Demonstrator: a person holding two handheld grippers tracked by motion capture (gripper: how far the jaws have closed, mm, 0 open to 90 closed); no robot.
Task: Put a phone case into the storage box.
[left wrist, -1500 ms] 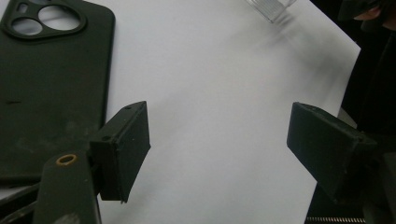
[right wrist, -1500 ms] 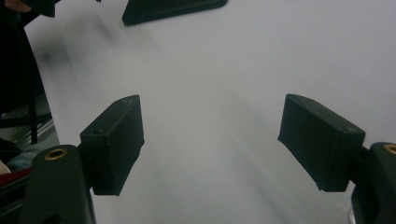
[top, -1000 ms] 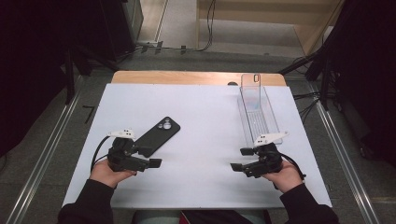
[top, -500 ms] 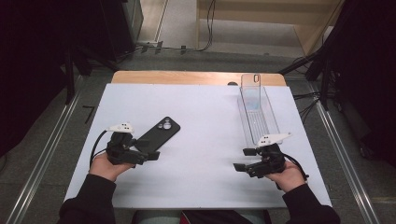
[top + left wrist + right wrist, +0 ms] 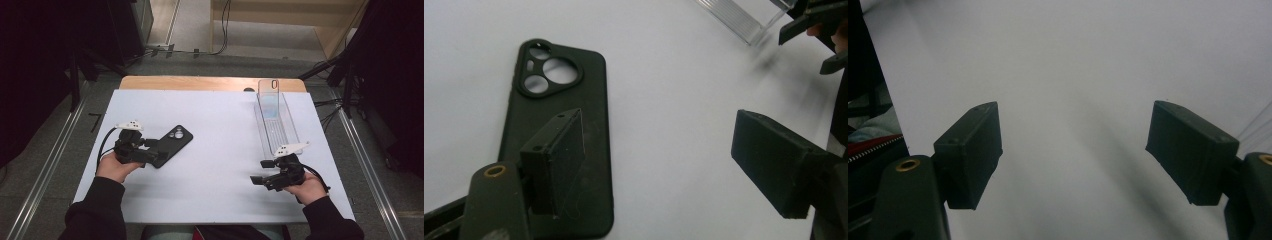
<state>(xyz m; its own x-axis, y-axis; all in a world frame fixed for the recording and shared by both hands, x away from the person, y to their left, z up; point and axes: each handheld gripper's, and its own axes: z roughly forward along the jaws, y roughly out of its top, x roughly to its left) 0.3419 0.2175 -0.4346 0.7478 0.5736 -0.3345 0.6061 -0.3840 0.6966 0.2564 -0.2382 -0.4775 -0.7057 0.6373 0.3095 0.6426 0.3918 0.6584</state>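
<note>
We see the left tongs (image 5: 159,152) spread over the black case (image 5: 171,144) near the bench's (image 5: 220,120) left edge. Right tongs (image 5: 257,172) spread, empty, near the right edge.

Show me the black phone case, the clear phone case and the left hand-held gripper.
black phone case (image 5: 559,105), left gripper view, its flat back.
clear phone case (image 5: 274,120), high view, its middle.
left hand-held gripper (image 5: 156,150), high view, between its fingertips.

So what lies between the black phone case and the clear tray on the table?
Nothing. In the high view the stretch of white table between the black phone case and the clear tray is bare; the left gripper view shows the same.
</note>
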